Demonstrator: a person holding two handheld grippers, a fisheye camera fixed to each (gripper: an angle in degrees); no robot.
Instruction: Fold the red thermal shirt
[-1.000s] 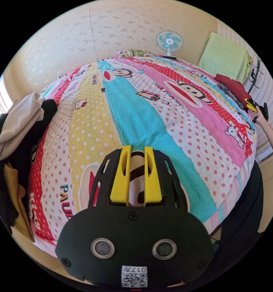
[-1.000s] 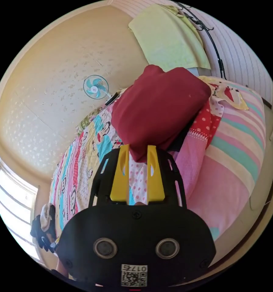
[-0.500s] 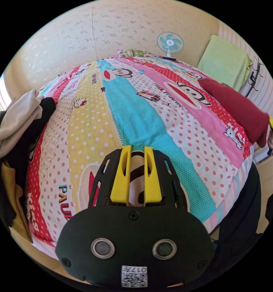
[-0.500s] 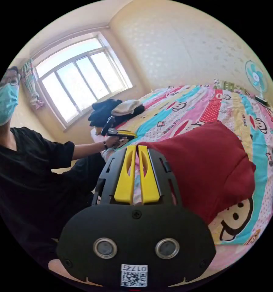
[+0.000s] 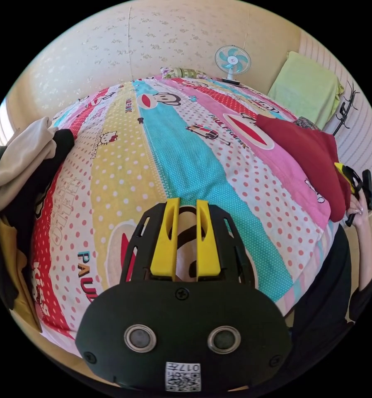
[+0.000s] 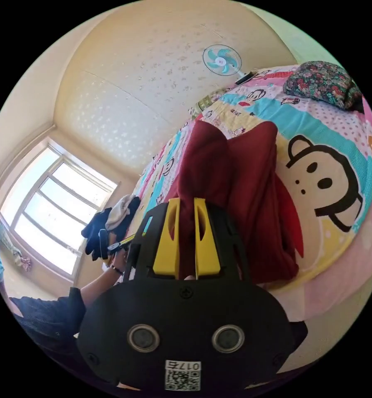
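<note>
The red thermal shirt [image 5: 306, 153] lies bunched on the cartoon bedsheet [image 5: 182, 157] at the bed's right edge, one part hanging over the side. In the right gripper view the red shirt [image 6: 252, 186] spreads in folds ahead of my right gripper [image 6: 187, 203]. Its jaws stand slightly apart, with a ridge of red cloth running between them. In the left gripper view the right gripper [image 5: 351, 178] sits at the shirt's near edge, held by a hand [image 5: 360, 207]. My left gripper [image 5: 185, 205] hovers open over the bed's near middle, with nothing between its jaws. It appears as the left gripper [image 6: 121, 244] in the right gripper view.
A heap of black, beige and yellow clothes [image 5: 24, 166] sits on the bed's left edge. A small fan [image 5: 232, 60] stands at the far end, and a green towel [image 5: 306, 87] hangs on the right. A floral garment [image 6: 318, 81] lies beyond the shirt. A window [image 6: 49, 215] is behind the heap.
The right gripper swung the red shirt off the floral garment and set it down nearer on the bed's right edge; its jaws have widened. The left gripper stayed put.
</note>
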